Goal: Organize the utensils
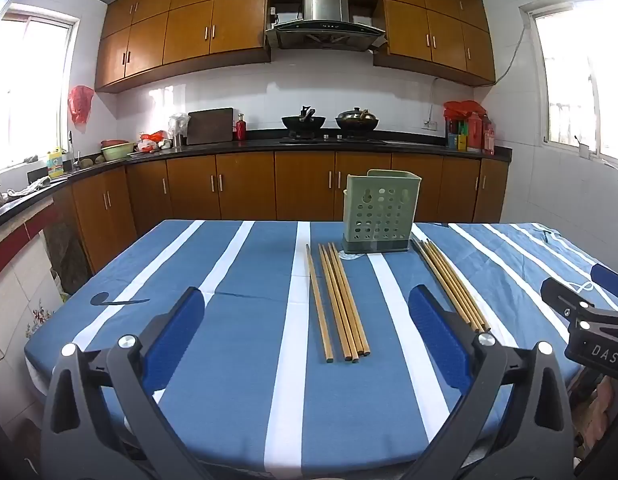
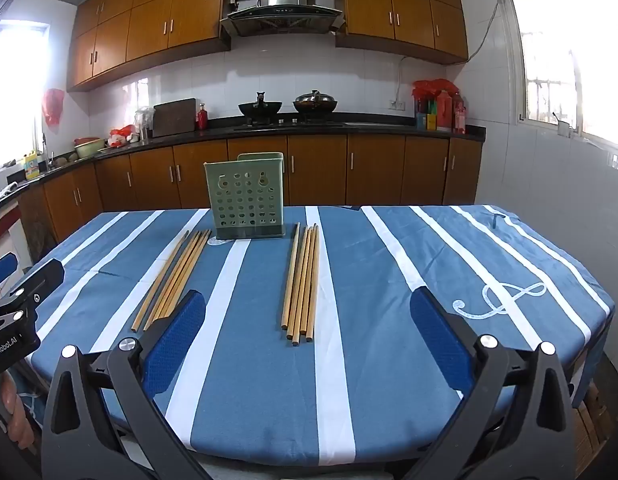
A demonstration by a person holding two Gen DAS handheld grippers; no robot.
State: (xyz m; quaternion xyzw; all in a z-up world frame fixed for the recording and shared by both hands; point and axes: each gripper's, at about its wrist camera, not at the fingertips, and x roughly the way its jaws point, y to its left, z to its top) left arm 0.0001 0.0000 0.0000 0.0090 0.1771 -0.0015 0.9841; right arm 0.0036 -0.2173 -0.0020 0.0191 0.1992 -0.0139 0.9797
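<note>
On the table (image 1: 237, 320): one green perforated holder (image 1: 383, 208) and two groups of wooden chopsticks, five in the group left of the holder (image 1: 341, 300) and five in the group right of the holder (image 2: 301, 280), ten in all. In the foreground: two claws, the left claw (image 1: 305, 292) and the right claw (image 2: 307, 293), each with two blue-padded fingers. On the stove behind: two woks (image 1: 298, 121), under one range hood (image 1: 325, 20).

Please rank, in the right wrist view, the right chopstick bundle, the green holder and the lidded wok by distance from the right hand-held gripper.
From the right hand-held gripper, open above the table's near edge:
1. Right chopstick bundle, on the cloth straight ahead.
2. Green holder, at the table's far edge, slightly left.
3. Lidded wok, on the stove beyond.
</note>
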